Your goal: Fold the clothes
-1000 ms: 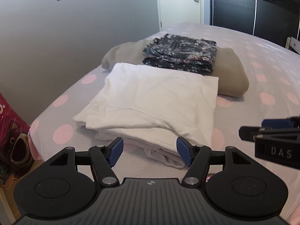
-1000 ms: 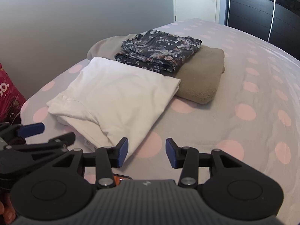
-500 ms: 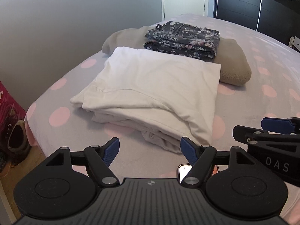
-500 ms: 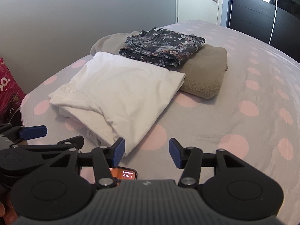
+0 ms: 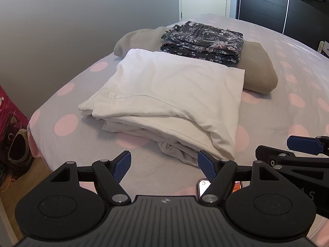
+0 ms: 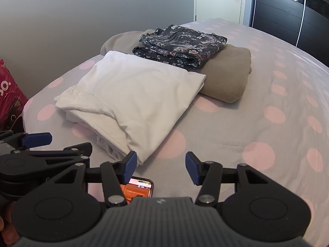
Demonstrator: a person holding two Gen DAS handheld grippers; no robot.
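A folded white garment [image 5: 170, 98] [image 6: 131, 98] lies on the near left part of the bed. Behind it, a folded dark floral garment [image 5: 203, 43] [image 6: 181, 45] rests on a folded beige one [image 5: 259, 72] [image 6: 228, 78]. My left gripper [image 5: 164, 162] hovers open just short of the white garment's near edge, with nothing between its fingers. My right gripper [image 6: 161, 163] is open too, beside the garment's near right corner and holding nothing. The two grippers are side by side.
The bed has a grey sheet with pink dots [image 6: 257, 123], bare to the right of the clothes. A phone [image 6: 141, 189] with a lit screen lies on the sheet under the grippers. A red bag [image 5: 10, 123] stands on the floor at the left, by the grey wall.
Both grippers' jaws have spread a little wider. Both views have dipped, so the phone on the sheet now shows beneath the fingers. The clothes have not moved.
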